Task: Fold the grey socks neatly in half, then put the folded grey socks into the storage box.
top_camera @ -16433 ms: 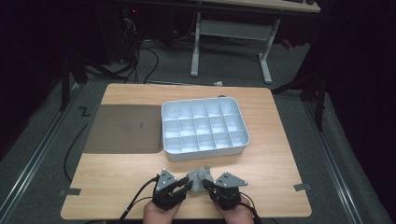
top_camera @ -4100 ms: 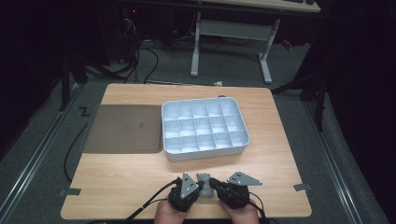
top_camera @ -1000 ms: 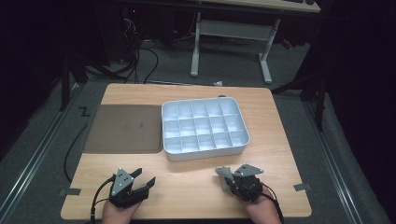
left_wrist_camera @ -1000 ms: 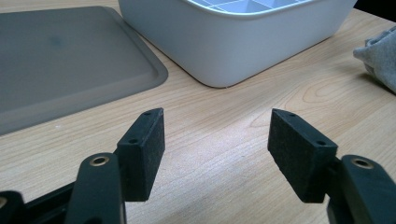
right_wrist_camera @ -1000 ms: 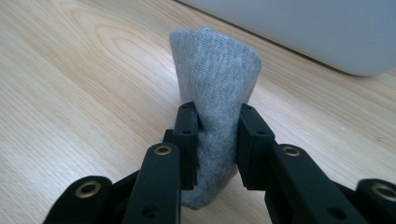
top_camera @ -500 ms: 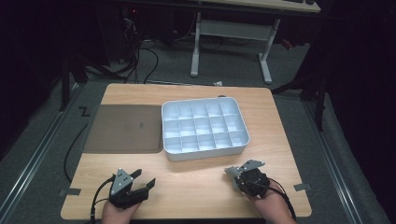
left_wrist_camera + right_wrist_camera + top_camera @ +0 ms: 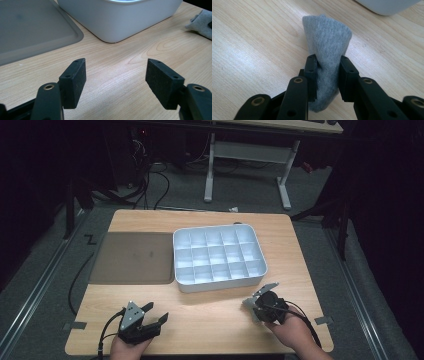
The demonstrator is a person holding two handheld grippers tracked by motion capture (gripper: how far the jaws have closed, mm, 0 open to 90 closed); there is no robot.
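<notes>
Left gripper (image 7: 150,319) rests near the table's (image 7: 210,310) front-left edge, jaws spread wide; right gripper (image 7: 327,72) near its front-right, clamped on grey cloth (image 7: 327,42).

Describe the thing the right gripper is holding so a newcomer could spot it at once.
Start at the white compartment tray mid-table, then drop to the near right corner of the wooden table. There the right gripper pinches a small grey knit cloth, the only soft fabric item around.
</notes>
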